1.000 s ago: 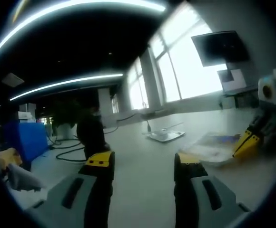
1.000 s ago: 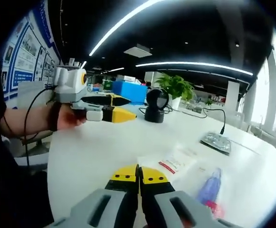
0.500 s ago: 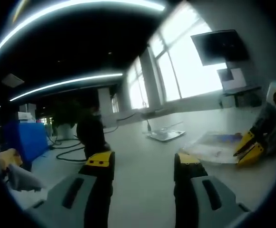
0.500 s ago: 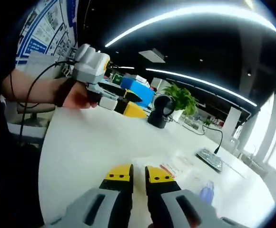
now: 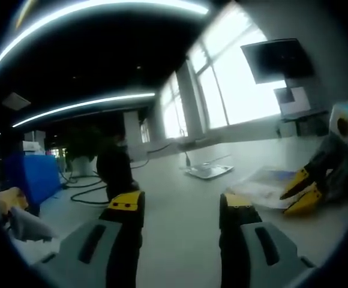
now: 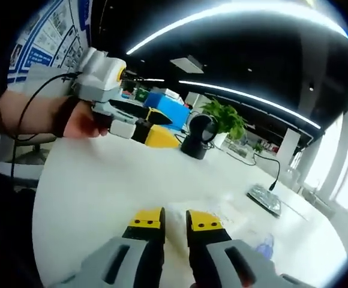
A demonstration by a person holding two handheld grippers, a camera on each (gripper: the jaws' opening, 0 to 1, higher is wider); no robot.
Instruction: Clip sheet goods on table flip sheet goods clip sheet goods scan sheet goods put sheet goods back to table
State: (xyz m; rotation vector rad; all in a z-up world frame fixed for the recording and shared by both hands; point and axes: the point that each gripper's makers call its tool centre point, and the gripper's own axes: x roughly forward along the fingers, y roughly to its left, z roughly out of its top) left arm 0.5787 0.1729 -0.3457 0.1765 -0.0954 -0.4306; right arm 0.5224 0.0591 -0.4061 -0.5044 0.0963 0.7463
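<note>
Glossy sheet goods (image 5: 264, 189) are left flat on the table (image 6: 96, 192) beside the parted right gripper (image 6: 175, 219), the left gripper (image 5: 182, 206) held wide; a thin edge could be missed.

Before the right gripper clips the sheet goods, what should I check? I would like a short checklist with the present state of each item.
1. Right gripper jaws parted: ok, a narrow gap shows.
2. Sheet goods lying on the white table: ok.
3. Sheet edge between the right jaws: cannot tell, the jaws cover it.
4. Left gripper open and holding nothing: ok.
5. Left gripper away from the sheet: ok, it is off to the side.
6. Scanner upright on the table: ok.
</note>
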